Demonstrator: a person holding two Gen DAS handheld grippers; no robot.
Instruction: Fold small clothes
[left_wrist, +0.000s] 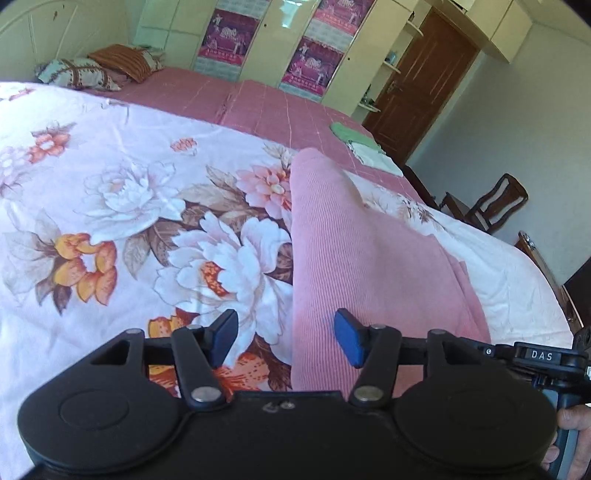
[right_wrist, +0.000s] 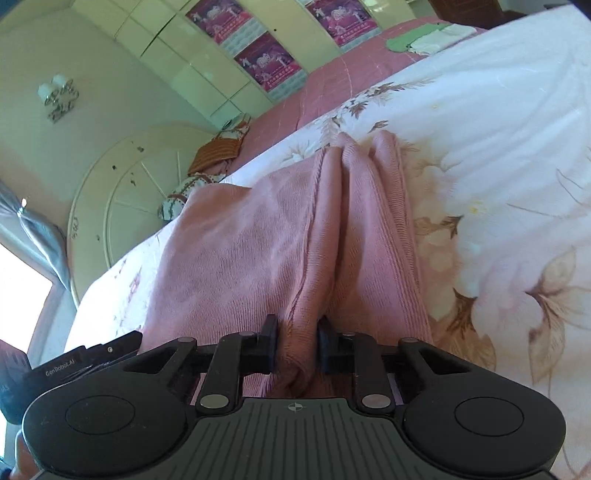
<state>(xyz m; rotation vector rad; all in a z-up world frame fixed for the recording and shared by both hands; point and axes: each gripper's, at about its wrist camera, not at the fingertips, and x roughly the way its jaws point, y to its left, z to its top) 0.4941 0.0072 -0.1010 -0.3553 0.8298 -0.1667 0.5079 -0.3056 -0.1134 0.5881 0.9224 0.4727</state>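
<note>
A pink ribbed knit garment (left_wrist: 354, 251) lies on the floral bedsheet (left_wrist: 129, 206), folded lengthwise with layered edges on its right side. My left gripper (left_wrist: 286, 338) is open, its blue pads (left_wrist: 349, 341) astride the garment's near left edge, holding nothing. In the right wrist view the same pink garment (right_wrist: 280, 236) is bunched into ridges. My right gripper (right_wrist: 297, 345) is shut on a pinched fold of it at the near end, the cloth pulled up between the fingers.
A pink checked cover (left_wrist: 266, 107) spans the far bed, with pillows (left_wrist: 99, 68) at the headboard. Folded green and white clothes (left_wrist: 358, 142) sit at the far right corner. A wooden chair (left_wrist: 487, 203), a door and wardrobes stand beyond the bed.
</note>
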